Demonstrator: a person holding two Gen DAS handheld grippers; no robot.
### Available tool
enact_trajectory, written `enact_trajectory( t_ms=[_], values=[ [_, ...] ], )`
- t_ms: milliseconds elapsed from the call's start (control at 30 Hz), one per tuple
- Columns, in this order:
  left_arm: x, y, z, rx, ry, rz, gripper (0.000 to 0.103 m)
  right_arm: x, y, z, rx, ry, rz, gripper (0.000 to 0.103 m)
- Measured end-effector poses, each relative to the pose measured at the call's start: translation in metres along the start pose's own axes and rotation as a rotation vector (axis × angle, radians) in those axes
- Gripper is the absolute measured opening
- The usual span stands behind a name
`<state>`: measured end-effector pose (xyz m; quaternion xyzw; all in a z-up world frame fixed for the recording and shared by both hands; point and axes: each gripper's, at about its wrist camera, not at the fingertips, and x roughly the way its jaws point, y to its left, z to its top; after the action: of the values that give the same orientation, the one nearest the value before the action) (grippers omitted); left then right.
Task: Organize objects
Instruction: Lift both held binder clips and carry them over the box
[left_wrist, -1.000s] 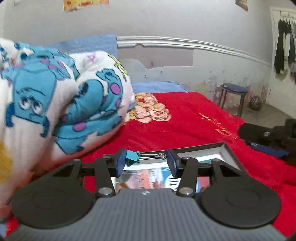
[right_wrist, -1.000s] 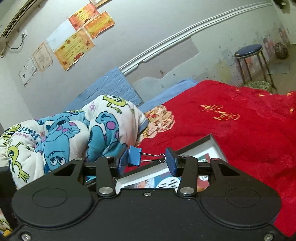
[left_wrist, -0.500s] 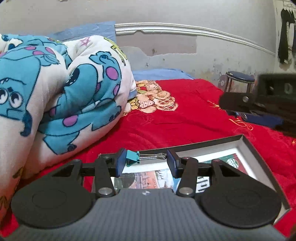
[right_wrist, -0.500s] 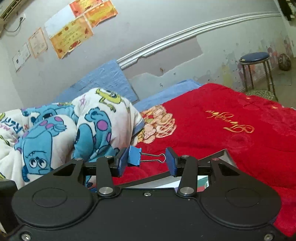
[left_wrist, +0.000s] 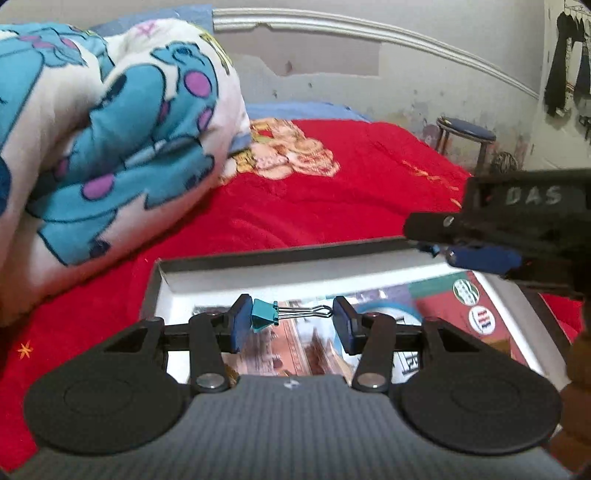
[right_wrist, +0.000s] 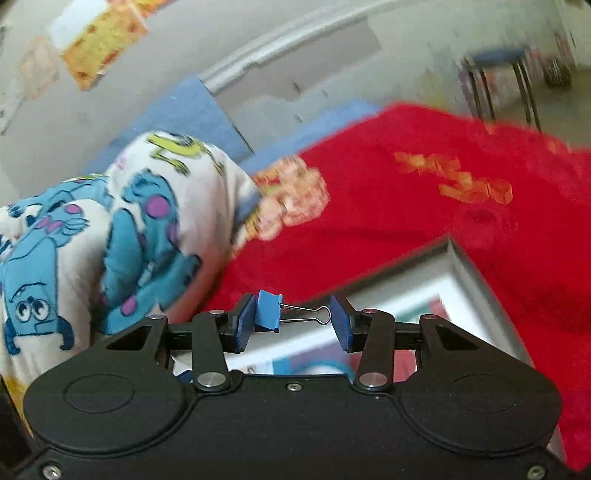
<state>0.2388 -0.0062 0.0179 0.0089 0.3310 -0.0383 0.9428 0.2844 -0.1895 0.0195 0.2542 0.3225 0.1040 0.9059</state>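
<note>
Both hands have dropped toward the bed since a second ago, and the shallow box has slid from a sliver behind the fingers to filling the lower view. Left gripper (left_wrist: 291, 319) first: jaws about half open, clamped end to end on a teal binder clip (left_wrist: 264, 318), its body against one pad, its wire handles against the other. Right gripper (right_wrist: 291, 317), same story: half open, pinching a blue binder clip (right_wrist: 269, 309) lengthwise. From the left camera you can see the right gripper coming in over the box's far right corner. Below lies the box (left_wrist: 236, 271), grey-rimmed, a printed picture on its floor, resting on the red blanket (left_wrist: 332, 206) beside the cartoon duvet (left_wrist: 110, 122). This looks like the delivery step: both clips carried over the box. Next, I'd say, lower a touch more, then open the jaws so each clip drops inside the rim.
</note>
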Motion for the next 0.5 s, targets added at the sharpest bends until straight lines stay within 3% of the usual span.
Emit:
enact_trajectory(
  t_ms=[300,500],
  values=[
    [0.011,0.001,-0.008,-0.044,0.042,-0.040,0.052,0.024,-0.005,-0.016,0.007,0.120,-0.069,0.043],
    [0.009,0.006,-0.008,-0.067,0.026,-0.048,0.052,0.028,0.000,-0.021,-0.020,0.156,-0.107,0.043]
  ],
)
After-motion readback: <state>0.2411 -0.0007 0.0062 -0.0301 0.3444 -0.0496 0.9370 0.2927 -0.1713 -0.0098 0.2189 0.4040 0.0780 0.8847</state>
